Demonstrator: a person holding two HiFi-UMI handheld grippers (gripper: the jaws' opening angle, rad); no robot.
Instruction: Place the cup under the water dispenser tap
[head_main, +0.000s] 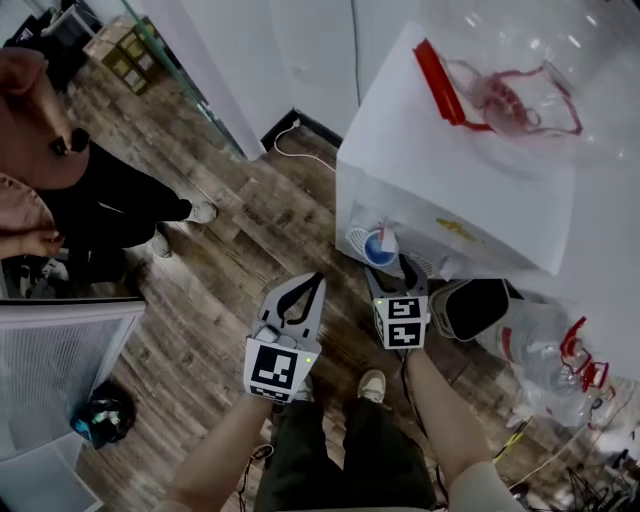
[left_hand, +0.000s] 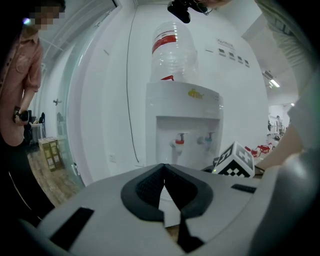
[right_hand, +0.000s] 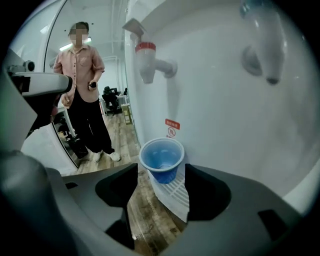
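Observation:
A blue cup (right_hand: 161, 160) stands upright on the white drip grille (right_hand: 176, 196) of the water dispenser (head_main: 450, 160), roughly below the red tap (right_hand: 147, 60); the blue tap (right_hand: 265, 55) is further right. My right gripper (right_hand: 161, 182) is open, and the cup sits just beyond its fingertips, untouched. In the head view the cup (head_main: 380, 245) shows at the dispenser's foot, right ahead of the right gripper (head_main: 393, 265). My left gripper (head_main: 318, 278) hangs beside it to the left, shut and empty. Its own view faces the dispenser (left_hand: 185, 125) from further back.
A person (right_hand: 82, 90) stands to the left on the wood floor (head_main: 230, 250). An empty water bottle (head_main: 545, 350) lies on the floor right of the dispenser. A large bottle (left_hand: 172, 50) tops the dispenser. A white cabinet (head_main: 50, 350) is at lower left.

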